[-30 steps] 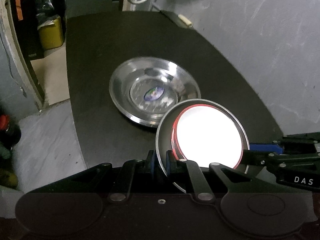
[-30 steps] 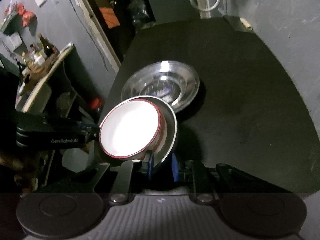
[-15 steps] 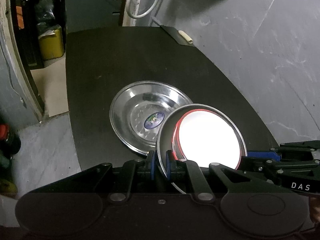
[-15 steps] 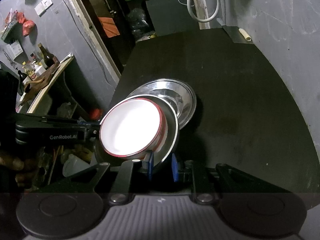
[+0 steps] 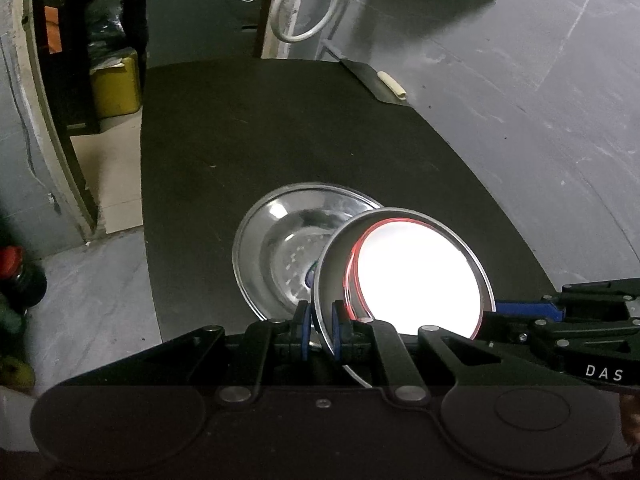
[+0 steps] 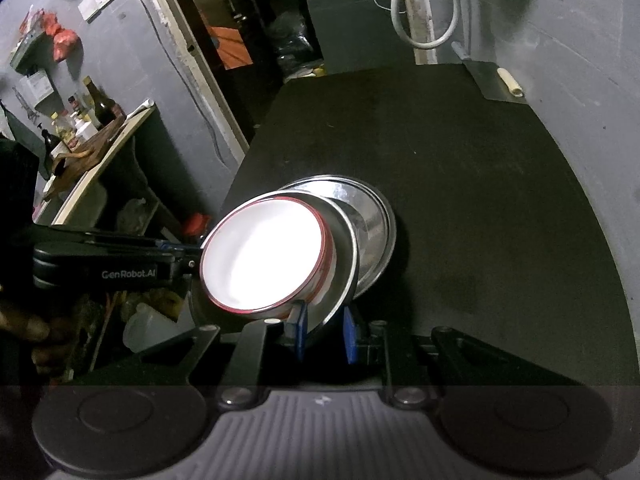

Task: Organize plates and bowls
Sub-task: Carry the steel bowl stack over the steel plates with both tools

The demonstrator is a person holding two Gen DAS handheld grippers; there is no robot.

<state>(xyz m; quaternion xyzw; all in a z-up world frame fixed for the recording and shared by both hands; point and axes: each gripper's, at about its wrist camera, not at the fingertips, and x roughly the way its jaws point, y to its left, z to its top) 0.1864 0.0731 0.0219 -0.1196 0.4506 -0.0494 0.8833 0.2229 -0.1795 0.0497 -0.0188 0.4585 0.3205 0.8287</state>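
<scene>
The rim of a steel plate (image 5: 334, 264) is clamped on its near side by the left gripper (image 5: 319, 330) and on the opposite side by the right gripper (image 6: 323, 332). A red-rimmed white bowl (image 5: 416, 280) is carried inside it, above a second steel plate (image 5: 280, 248) lying on the black table (image 5: 280, 128).

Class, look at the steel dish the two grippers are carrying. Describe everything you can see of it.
The steel dish is round, shallow and shiny, with a thin raised rim. It is tilted above the black table. A white bowl with a red rim sits inside it. The left gripper and right gripper each clamp its rim on opposite sides. It overlaps a second steel plate lying on the table; contact cannot be told.
</scene>
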